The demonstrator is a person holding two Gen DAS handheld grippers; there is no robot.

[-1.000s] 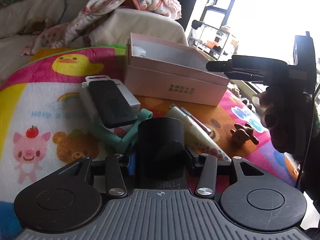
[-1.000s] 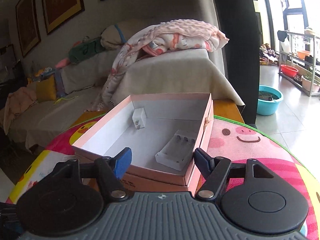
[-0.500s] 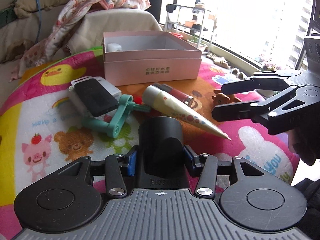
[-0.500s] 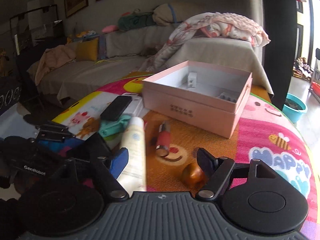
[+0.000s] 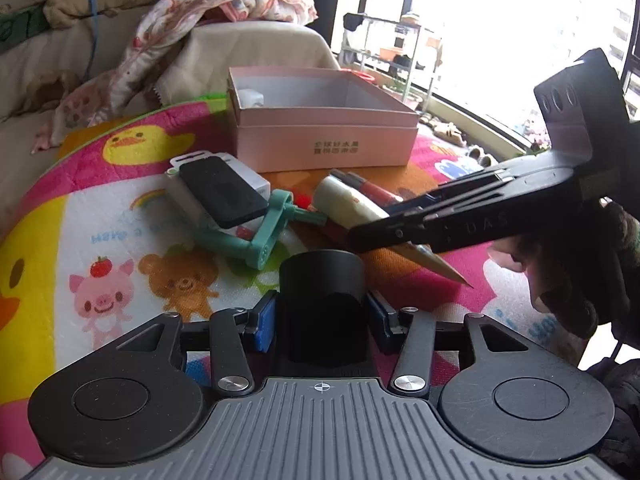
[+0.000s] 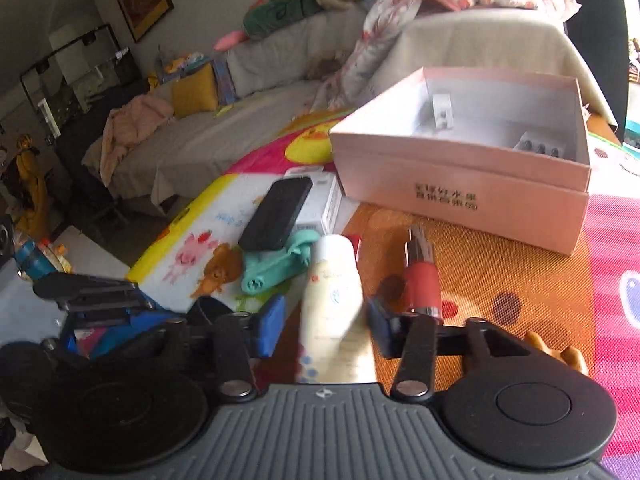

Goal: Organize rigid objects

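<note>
Cream plastic lotion tube (image 6: 332, 292), lying on the cartoon-print play mat (image 5: 100, 240), framed between open right gripper (image 6: 326, 316) fingers, ungrasped; closing, then lifting toward open pink cardboard box (image 6: 480, 184). Left gripper (image 5: 322, 316) clamped on black cylinder (image 5: 322, 280).

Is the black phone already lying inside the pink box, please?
No, the black phone lies outside the pink box, atop a white carton.

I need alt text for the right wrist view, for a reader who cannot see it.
The right gripper straddles a cream tube lying on a colourful mat, jaws open. Beyond lie a red tube, a black phone and an open pink box.
</note>
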